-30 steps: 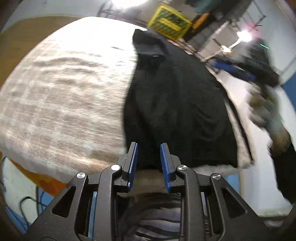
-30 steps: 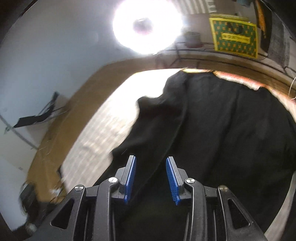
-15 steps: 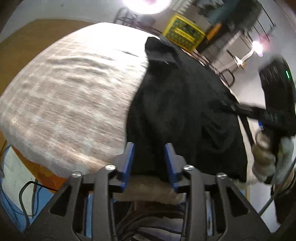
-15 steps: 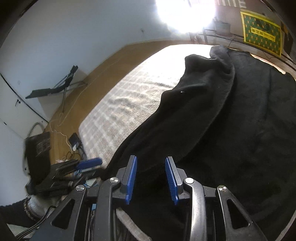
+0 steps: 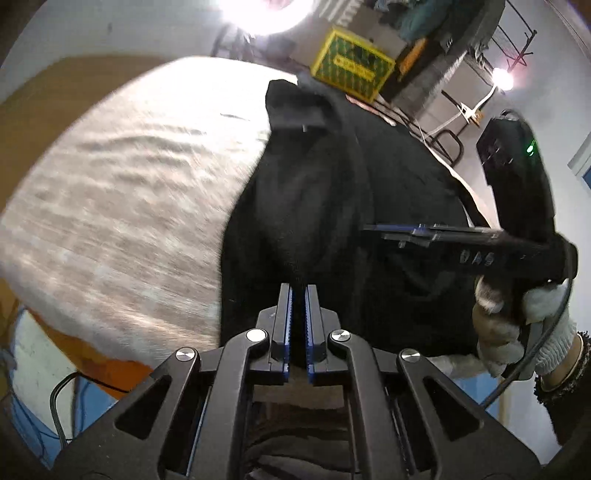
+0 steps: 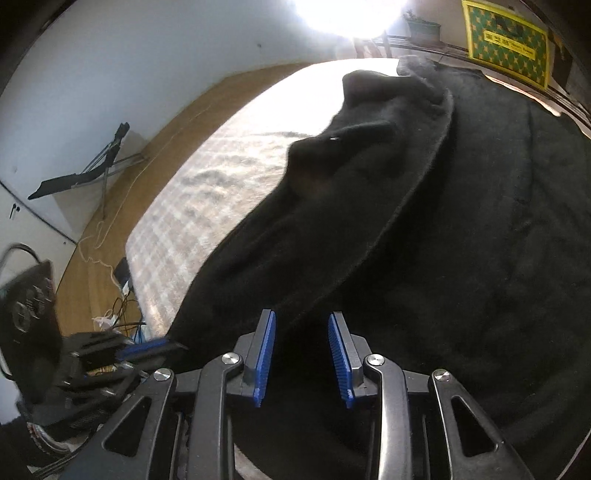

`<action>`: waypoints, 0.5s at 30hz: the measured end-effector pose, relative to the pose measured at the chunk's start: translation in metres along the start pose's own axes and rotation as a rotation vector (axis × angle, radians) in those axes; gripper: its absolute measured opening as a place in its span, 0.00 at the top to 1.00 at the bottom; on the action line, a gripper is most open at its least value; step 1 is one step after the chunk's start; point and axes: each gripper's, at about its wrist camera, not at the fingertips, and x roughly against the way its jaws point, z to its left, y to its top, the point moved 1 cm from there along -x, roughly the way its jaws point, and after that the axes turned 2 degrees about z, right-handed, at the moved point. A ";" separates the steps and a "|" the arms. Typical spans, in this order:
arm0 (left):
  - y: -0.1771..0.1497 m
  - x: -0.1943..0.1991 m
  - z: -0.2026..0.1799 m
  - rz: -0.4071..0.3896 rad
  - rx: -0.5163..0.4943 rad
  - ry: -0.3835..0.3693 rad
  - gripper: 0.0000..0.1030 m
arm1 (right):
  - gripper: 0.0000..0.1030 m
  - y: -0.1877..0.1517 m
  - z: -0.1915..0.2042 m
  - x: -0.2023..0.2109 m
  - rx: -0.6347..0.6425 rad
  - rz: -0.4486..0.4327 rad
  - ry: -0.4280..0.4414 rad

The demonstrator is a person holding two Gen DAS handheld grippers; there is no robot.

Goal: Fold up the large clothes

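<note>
A big black fleece garment (image 5: 332,221) lies spread over a pale checked blanket (image 5: 122,206) on the bed, collar end away from both tongs, near hem right at the bed's edge.

Left gripper (image 5: 297,295) sits at that near hem w/ its blue ribbed pads all but together — jaws have just been closing. A pinch of black cloth seems caught at the tips, tho it's dark there & hard to be sure.

Right gripper (image 6: 301,328) hovers over the black fleece a bit to the left one's right, blue pads part-open, cloth below & between but not pressed — nothing held. A folded-over flap edge runs diagonally away just ahead of its tips.

A white-gloved hand (image 5: 524,325) holds the right tool's handle. Beyond the bed's far end: a yellow-green patterned crate (image 5: 351,70) & a bright lamp (image 5: 266,11).
</note>
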 end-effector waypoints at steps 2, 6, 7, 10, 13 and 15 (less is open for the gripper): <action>-0.005 0.000 0.003 0.005 -0.009 0.028 0.96 | 0.69 0.000 0.007 -0.006 0.036 0.015 -0.026; -0.005 0.001 0.014 -0.009 0.037 0.084 0.73 | 0.71 -0.004 0.013 -0.020 0.082 0.051 -0.092; -0.004 0.003 0.021 -0.024 0.059 0.086 0.62 | 0.71 -0.004 0.013 -0.020 0.083 0.050 -0.093; 0.005 -0.007 0.037 0.001 0.127 0.054 0.56 | 0.71 -0.005 0.011 -0.017 0.075 0.053 -0.083; 0.009 -0.027 0.042 0.064 0.147 0.019 0.56 | 0.70 -0.003 0.010 -0.010 0.066 0.042 -0.059; 0.011 -0.032 0.042 0.042 0.164 0.008 0.56 | 0.69 0.000 0.009 0.001 0.054 0.009 -0.027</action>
